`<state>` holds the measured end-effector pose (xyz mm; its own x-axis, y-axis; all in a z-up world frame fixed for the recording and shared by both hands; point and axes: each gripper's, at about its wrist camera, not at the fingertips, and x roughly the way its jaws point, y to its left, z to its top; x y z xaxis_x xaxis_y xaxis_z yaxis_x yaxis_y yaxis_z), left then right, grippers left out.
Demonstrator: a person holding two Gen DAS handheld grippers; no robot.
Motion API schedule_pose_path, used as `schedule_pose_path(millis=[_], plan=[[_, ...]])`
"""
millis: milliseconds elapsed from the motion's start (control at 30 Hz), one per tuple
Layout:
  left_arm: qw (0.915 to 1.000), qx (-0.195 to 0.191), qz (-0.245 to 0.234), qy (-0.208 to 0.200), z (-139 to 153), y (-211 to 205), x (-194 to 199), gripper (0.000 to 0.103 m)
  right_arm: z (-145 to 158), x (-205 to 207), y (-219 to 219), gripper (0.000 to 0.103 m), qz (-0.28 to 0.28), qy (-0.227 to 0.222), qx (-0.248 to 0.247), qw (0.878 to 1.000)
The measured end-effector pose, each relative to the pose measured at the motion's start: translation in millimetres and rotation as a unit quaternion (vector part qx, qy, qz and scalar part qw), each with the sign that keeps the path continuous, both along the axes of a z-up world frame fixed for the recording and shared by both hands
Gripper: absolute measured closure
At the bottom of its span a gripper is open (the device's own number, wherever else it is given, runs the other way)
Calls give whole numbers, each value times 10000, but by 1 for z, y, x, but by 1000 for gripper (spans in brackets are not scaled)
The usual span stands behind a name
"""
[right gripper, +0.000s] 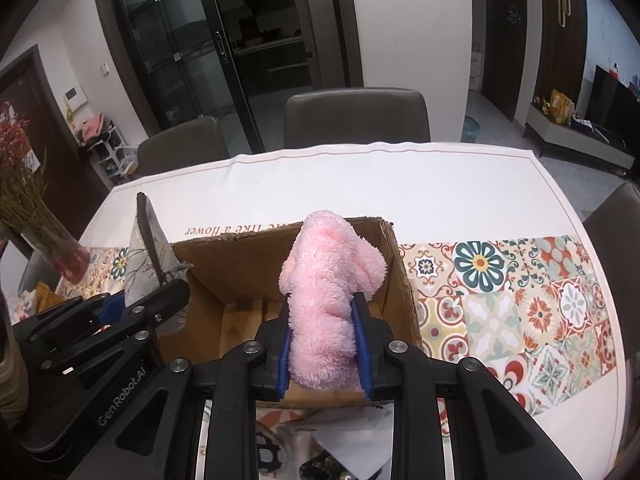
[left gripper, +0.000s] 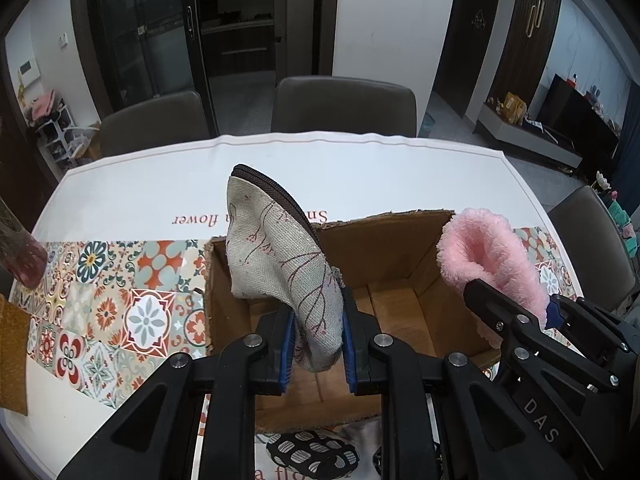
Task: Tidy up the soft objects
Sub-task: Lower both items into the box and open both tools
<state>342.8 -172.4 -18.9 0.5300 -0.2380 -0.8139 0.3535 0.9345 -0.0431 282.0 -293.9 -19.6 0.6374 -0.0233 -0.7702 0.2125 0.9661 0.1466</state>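
Pouch [left gripper: 276, 264] clamped in left gripper [left gripper: 319, 344], pink towel [right gripper: 328, 300] clamped in right gripper [right gripper: 323, 352], both over the empty box [right gripper: 240, 256] (nothing dropped yet, release remaining).

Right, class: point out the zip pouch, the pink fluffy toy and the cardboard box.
Zip pouch [left gripper: 276, 264]: left wrist view, on its printed fabric side.
Pink fluffy toy [right gripper: 324, 292]: right wrist view, on its middle.
Cardboard box [right gripper: 236, 264]: right wrist view, on its far inner wall.
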Motion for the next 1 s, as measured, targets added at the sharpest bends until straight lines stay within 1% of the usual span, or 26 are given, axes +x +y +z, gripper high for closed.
schedule_pose_path(millis=[67, 100, 133, 167, 233, 267, 300, 333, 433, 500, 667, 733, 833, 1000], plan=[[10000, 21, -4, 41, -4, -2, 3, 80, -4, 3, -1, 76, 14, 39, 9, 10000], [10000, 38, -7, 45, -6, -3, 4, 77, -5, 5, -2, 76, 11, 50, 20, 10000], [10000, 50, -4, 42, -7, -3, 5, 72, -7, 6, -3, 76, 3, 62, 26, 10000], [10000, 56, 8, 24, -7, -4, 5, 69, -7, 7, -3, 75, -1, 75, 32, 10000], [10000, 78, 42, -35, -7, -3, 6, 58, -10, 9, -4, 75, -1, 100, 49, 9999], [9999, 90, 58, -62, -6, -3, 6, 54, -10, 9, -4, 72, -5, 109, 49, 9999], [9999, 103, 73, -82, -7, -2, 6, 49, -10, 10, -4, 72, -5, 118, 42, 9999], [9998, 131, 98, -105, -7, -2, 6, 46, -10, 9, -4, 70, -22, 109, 19, 9999], [9994, 247, 191, -124, -8, 1, 7, 46, -7, 10, -5, 64, -85, 74, -55, 9999], [9993, 273, 254, -104, -9, 3, 8, 45, -7, 9, -6, 51, -136, 69, -107, 9998], [9989, 317, 303, -136, -8, 5, 6, 35, -3, 5, -11, 35, -284, 29, -163, 9995], [9986, 348, 369, -169, -6, 6, 4, 28, -2, 4, -12, 33, -315, 24, -171, 9994], [9984, 323, 428, -205, -3, 9, 2, 21, 0, 2, -14, 33, -366, 37, -200, 9991], [9981, 324, 444, -261, 2, 11, -2, 20, 3, -2, -17, 33, -425, 17, -184, 9989]])
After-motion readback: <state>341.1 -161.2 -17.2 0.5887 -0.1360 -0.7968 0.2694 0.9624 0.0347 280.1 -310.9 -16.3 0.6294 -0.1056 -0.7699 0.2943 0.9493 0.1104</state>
